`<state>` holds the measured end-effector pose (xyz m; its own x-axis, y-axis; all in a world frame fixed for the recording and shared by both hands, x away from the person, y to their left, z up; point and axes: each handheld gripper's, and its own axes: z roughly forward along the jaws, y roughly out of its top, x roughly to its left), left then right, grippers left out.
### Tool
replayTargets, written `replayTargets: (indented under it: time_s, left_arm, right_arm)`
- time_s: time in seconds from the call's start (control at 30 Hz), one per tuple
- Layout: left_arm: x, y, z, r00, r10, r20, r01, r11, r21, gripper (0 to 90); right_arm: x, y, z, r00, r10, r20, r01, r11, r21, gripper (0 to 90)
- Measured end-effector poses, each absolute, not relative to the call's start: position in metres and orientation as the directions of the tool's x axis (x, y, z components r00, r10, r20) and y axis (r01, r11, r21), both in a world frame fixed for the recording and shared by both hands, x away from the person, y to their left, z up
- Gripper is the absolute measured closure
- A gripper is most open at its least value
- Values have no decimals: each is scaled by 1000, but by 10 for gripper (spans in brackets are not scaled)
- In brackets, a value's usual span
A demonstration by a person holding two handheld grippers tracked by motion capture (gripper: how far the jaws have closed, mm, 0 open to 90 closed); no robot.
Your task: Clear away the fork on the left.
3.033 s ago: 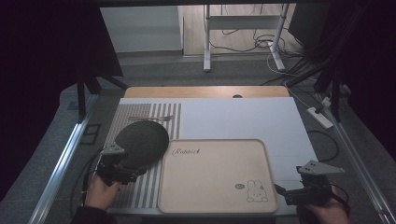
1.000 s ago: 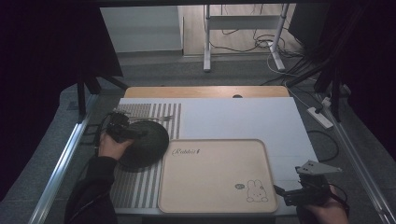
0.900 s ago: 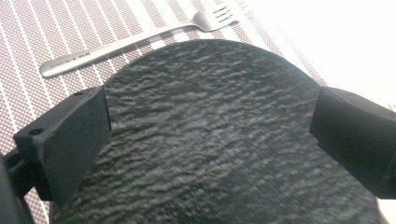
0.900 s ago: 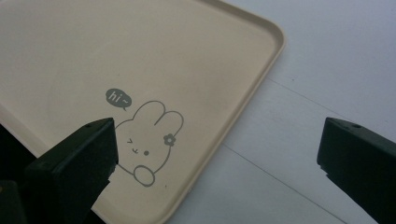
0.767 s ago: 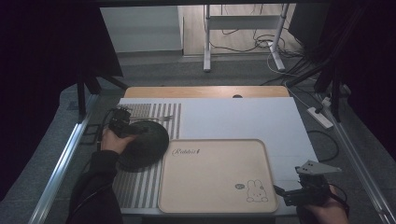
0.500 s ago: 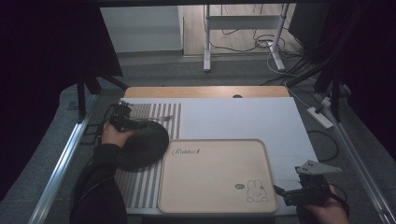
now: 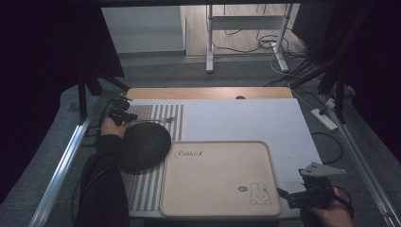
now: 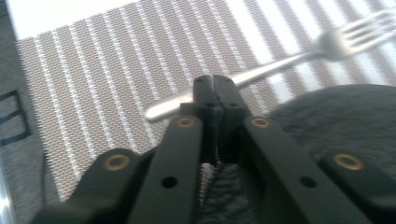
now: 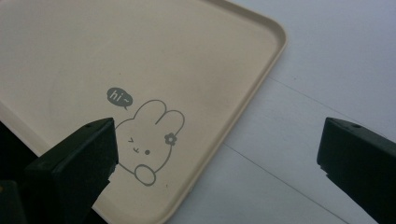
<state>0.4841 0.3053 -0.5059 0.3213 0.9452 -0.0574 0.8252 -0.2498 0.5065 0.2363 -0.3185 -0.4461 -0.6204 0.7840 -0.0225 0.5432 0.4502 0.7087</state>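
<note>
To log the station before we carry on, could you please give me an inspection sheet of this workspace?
Surface: white table, striped placemat at its left.
Job's things: fork on the placemat, beside a dark round mat.
Clutter: beige rabbit tray, nothing in it.
Grippers: left claw has just been closing, jaws meeting at the fork's handle, nothing seen between them; right claw open near the tray's corner.
Cables: floor cables; power strip.
Surroundings: metal stand.

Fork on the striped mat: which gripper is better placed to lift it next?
Left. The left gripper is shut on the fork handle; the right gripper sits open by the tray corner, far off.
</note>
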Motion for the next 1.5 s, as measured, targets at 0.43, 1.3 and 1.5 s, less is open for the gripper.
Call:
replayTargets:
  time_s: [0.43,1.3,1.5]
  left_arm:
    - [508,316,-528,229,972,-45,852,-178,493,892]
    - [489,316,-519,374,922,-98,874,-315,369,893]
    - [489,318,-515,353,926,-131,861,-267,432,714]
  right_arm:
    - [237,-319,-446,-621,784,-15,547,447,708,0]
    - [237,-318,-446,-623,782,-22,547,455,702,0]
    - [237,-318,-446,-621,783,-21,549,454,701,0]
